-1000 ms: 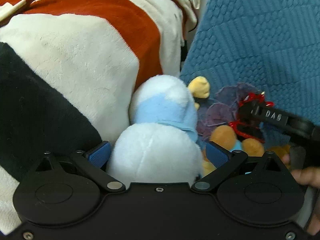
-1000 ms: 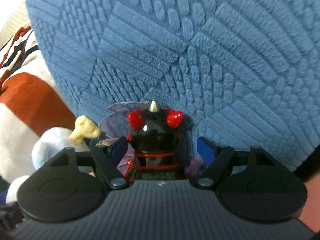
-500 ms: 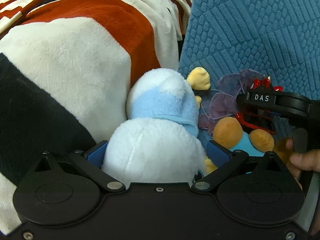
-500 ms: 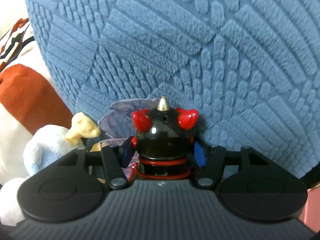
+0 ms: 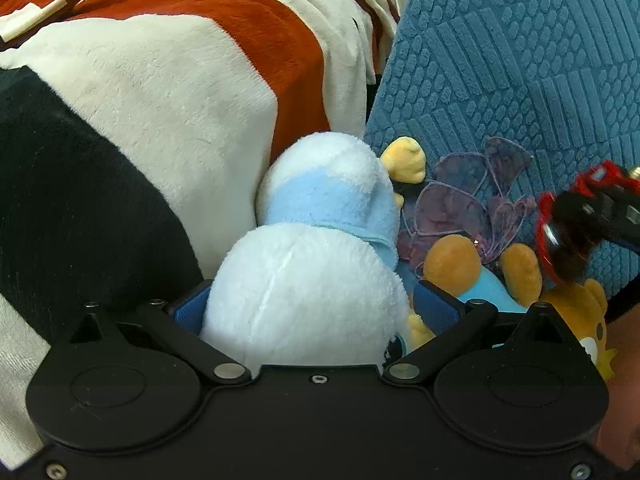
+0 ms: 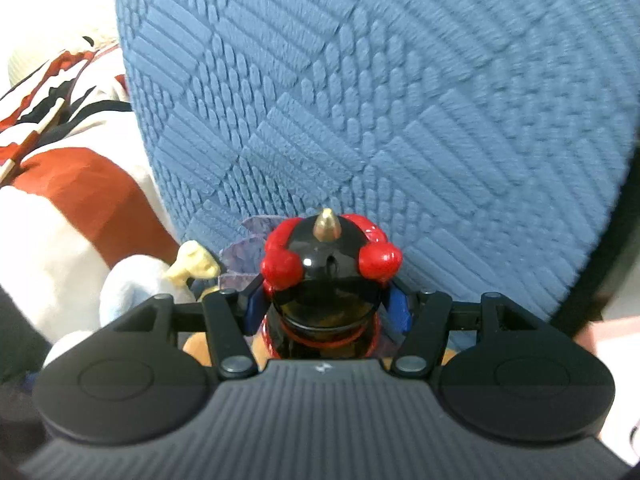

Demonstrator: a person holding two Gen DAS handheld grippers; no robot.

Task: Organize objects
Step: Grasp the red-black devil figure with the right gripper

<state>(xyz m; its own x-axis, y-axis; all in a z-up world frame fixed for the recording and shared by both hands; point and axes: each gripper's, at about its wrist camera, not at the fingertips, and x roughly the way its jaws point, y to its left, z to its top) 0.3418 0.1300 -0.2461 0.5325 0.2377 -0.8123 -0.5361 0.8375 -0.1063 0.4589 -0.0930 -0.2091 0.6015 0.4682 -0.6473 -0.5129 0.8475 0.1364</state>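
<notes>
Right gripper (image 6: 326,308): clamped on the black and red figurine (image 6: 328,276), blue pads pressing its sides just under the red ear-knobs; its jaws have just been closing onto it.
Grip advice: the hard glossy body will likely slip if squeezed loosely, so hold firm and carry it upright, gold spike up.
Left gripper (image 5: 312,308): pads set against both flanks of the white and blue plush (image 5: 316,256), which bulges between them; it looks clamped on the toy's rounded lower half.
Plush handling: soft and squashy, so lift slowly and check that it comes along.
Toy pile: a plush with orange feet (image 5: 480,276), a yellow plush (image 5: 576,320) and a purple butterfly piece (image 5: 460,208) lie packed just beside the white plush.
Risk: lifting straight up avoids dragging these neighbours.
Backdrop: blue textured cushion (image 6: 360,120) touching the pile; striped fleece blanket (image 5: 160,100) to its left.
</notes>
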